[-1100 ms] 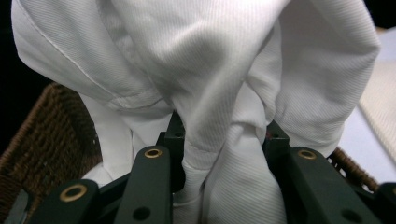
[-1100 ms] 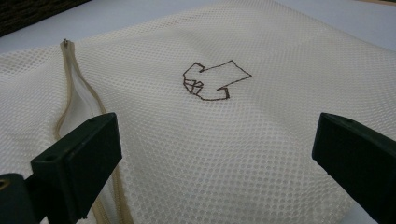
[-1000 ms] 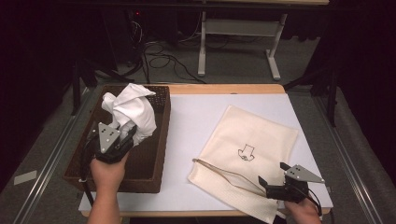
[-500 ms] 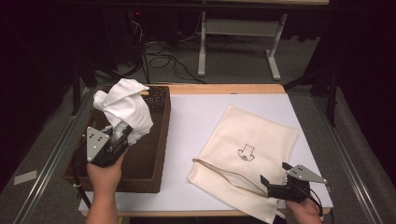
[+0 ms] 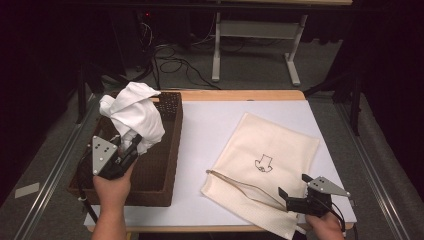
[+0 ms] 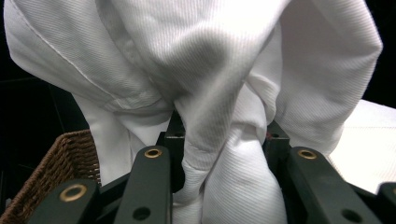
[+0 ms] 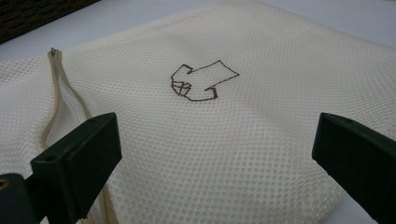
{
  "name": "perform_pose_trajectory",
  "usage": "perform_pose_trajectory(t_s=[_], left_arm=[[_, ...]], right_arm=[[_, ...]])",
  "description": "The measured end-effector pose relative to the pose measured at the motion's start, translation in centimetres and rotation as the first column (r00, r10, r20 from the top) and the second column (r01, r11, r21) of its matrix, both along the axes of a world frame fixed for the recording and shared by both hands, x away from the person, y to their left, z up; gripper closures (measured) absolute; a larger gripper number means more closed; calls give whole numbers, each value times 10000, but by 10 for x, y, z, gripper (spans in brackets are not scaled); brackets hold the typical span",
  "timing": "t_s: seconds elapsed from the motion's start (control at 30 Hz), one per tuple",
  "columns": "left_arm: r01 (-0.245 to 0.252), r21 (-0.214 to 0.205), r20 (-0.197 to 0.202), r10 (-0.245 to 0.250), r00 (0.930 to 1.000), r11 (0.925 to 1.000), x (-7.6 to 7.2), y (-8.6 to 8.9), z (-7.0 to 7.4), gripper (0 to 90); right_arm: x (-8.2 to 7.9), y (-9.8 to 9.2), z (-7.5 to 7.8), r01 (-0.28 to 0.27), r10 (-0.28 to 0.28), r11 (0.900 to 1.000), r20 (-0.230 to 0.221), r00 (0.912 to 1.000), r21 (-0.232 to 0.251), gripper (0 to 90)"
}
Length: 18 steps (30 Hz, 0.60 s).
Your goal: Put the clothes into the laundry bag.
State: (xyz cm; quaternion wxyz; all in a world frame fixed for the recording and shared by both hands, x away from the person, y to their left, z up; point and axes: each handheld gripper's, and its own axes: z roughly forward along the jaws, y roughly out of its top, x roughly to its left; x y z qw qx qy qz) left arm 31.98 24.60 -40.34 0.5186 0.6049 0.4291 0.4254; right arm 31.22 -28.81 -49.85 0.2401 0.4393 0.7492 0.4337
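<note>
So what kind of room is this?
Probably a lab or workshop bench: loose cables trail over grey carpet, and a white-topped table holds a brown wicker basket and a cream mesh bag.

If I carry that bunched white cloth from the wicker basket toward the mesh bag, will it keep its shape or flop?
Probably flop: the crumpled white fabric garment sags in soft folds around the left gripper, which clamps one gathered bunch. It looks light, so loose ends may trail and snag the dark brown wicker basket.
</note>
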Motion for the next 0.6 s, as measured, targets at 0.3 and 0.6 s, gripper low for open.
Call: perform_pose_trajectory(t_s=[0.3, 0.6], left_arm=[[218, 74, 1, -218, 9998, 9997, -3, -10, 5, 647], [628, 316, 20, -629, 9980, 9975, -7, -35, 11, 647]], right_arm=[[0, 0, 1, -55, 55, 10000, 51, 10000, -11, 20], [-1, 1, 1, -119, 120, 9999, 75, 9999, -45, 20]])
